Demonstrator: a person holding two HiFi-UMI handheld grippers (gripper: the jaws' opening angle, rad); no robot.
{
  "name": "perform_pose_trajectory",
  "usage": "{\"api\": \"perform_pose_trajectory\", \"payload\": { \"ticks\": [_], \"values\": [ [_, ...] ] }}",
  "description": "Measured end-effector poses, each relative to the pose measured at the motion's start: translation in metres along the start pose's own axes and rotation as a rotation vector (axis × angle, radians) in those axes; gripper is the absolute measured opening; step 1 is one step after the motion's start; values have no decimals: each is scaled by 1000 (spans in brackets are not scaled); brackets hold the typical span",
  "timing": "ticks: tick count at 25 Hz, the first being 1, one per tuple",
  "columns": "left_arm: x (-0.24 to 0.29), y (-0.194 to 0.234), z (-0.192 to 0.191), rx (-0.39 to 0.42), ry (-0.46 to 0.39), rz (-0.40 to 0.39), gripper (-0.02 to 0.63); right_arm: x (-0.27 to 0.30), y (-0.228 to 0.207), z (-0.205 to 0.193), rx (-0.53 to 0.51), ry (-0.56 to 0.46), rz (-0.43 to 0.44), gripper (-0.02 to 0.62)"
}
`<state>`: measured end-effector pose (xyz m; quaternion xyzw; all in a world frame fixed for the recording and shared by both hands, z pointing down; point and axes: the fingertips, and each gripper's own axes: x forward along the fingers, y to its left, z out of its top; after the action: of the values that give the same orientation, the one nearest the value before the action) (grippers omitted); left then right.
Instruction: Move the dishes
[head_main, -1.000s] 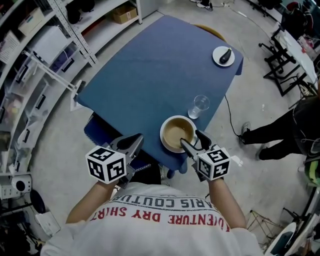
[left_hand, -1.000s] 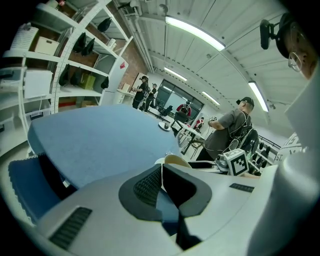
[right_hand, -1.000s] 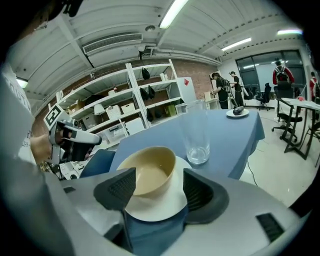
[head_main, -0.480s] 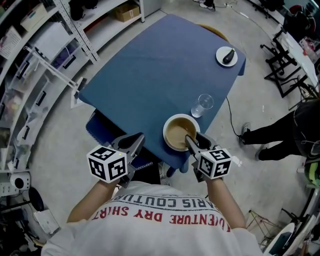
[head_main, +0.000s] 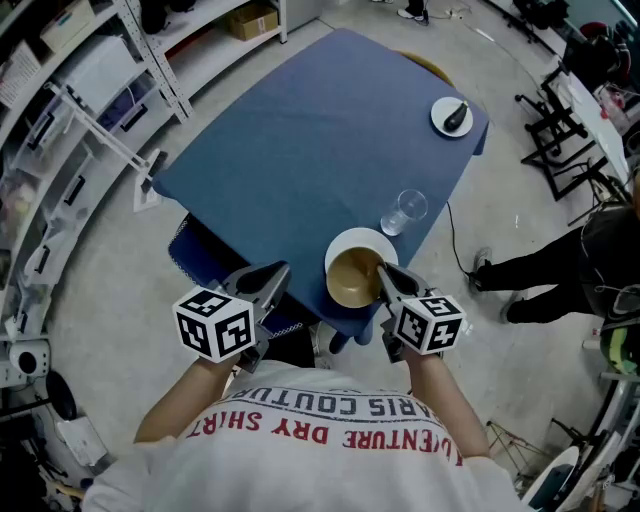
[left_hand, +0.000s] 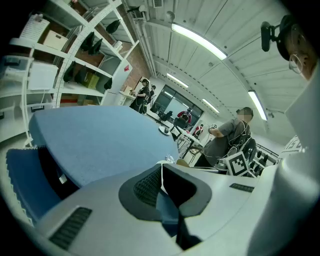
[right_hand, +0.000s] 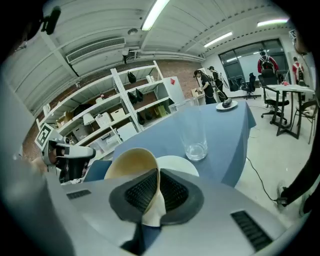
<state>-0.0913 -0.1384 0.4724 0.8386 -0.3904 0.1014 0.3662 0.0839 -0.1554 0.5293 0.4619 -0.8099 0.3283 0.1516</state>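
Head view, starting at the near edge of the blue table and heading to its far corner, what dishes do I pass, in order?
tan bowl → glass → small white plate

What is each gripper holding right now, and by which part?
The right gripper, its jaws just closed, pinches the bowl by its rim. The left gripper is shut on nothing.
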Motion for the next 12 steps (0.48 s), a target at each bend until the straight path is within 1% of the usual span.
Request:
{"api": "perform_pose_trajectory", "payload": {
  "ticks": [5, 12],
  "values": [
    [-5, 6, 4, -18, -31, 14, 31, 0, 12, 15, -20, -4, 35, 32],
    [-26, 23, 21, -30, -92, 58, 31, 20, 46, 56, -83, -32, 110, 32]
  ]
}}
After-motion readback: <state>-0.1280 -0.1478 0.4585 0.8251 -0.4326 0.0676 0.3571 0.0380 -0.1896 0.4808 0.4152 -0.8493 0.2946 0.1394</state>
